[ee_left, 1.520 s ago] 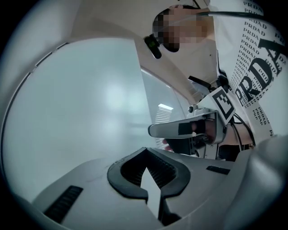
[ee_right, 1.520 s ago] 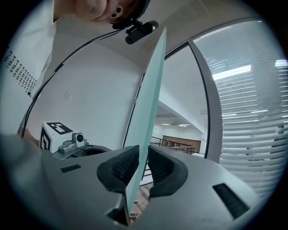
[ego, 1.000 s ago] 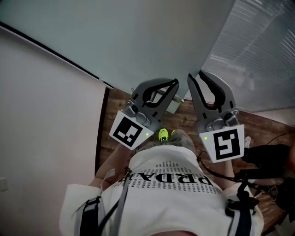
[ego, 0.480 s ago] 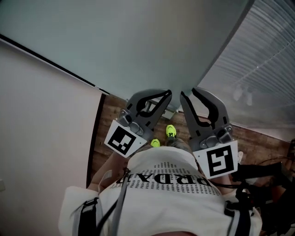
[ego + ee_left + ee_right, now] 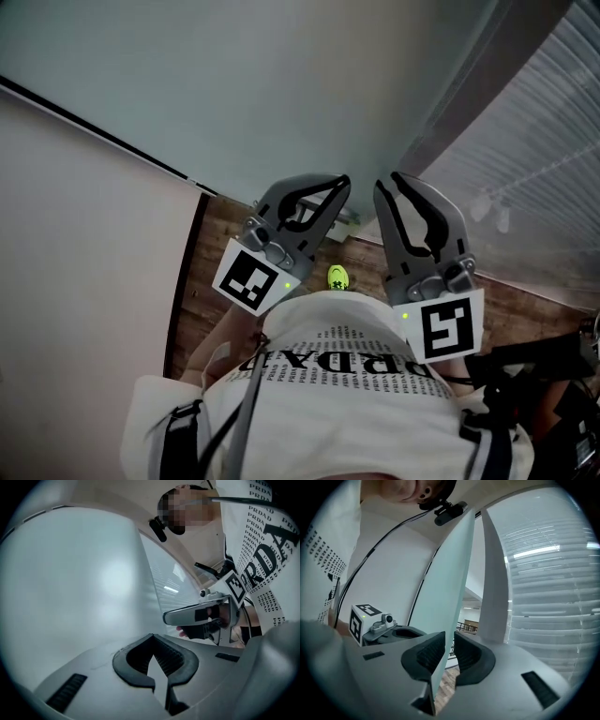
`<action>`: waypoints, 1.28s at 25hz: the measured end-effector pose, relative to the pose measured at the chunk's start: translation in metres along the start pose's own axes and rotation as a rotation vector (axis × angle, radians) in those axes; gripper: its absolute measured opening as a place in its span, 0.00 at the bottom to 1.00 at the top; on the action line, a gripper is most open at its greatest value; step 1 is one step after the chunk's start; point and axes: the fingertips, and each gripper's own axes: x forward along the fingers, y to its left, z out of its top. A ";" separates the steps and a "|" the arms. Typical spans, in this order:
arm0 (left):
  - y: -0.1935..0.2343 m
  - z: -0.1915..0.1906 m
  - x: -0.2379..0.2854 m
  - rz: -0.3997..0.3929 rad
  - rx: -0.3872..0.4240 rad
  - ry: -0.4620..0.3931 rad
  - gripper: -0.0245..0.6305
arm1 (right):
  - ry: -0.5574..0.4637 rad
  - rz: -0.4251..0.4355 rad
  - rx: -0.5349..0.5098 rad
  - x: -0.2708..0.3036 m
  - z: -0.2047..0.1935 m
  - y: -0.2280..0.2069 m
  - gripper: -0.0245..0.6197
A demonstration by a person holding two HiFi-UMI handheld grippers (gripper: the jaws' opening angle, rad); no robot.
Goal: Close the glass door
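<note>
The glass door (image 5: 234,84) is a large pale frosted pane, filling the top of the head view. In the right gripper view its free edge (image 5: 445,597) runs up between the jaws of my right gripper (image 5: 449,637), which is shut on it. In the head view that gripper (image 5: 386,183) sits at the door's edge. My left gripper (image 5: 339,183) is just left of it, shut, its tips together and holding nothing. In its own view my left gripper (image 5: 153,656) faces the door's broad face (image 5: 70,583).
A grey frame post (image 5: 494,583) stands close to the right of the door's edge, with a blinds-covered glass wall (image 5: 553,583) beyond. A white wall (image 5: 75,253) lies left of the door. Wooden floor (image 5: 202,281) and the person's yellow shoe (image 5: 336,277) are below.
The door's edge has swung closer to the grey post, and the gap between them has narrowed. Both grippers moved along with the door; the right stays on its edge.
</note>
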 end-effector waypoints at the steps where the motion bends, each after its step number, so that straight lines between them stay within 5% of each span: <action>1: 0.001 0.000 0.001 0.001 0.004 0.004 0.04 | 0.007 -0.003 0.007 -0.003 -0.003 -0.001 0.11; 12: 0.016 -0.006 0.022 -0.001 -0.017 0.033 0.04 | 0.010 0.083 0.039 0.004 -0.005 0.022 0.11; 18: 0.024 -0.006 0.036 0.009 -0.041 0.012 0.04 | 0.018 0.089 0.043 0.008 -0.007 0.027 0.04; 32: 0.022 -0.003 0.034 0.012 -0.032 0.010 0.04 | 0.026 0.059 0.049 0.012 -0.007 0.019 0.04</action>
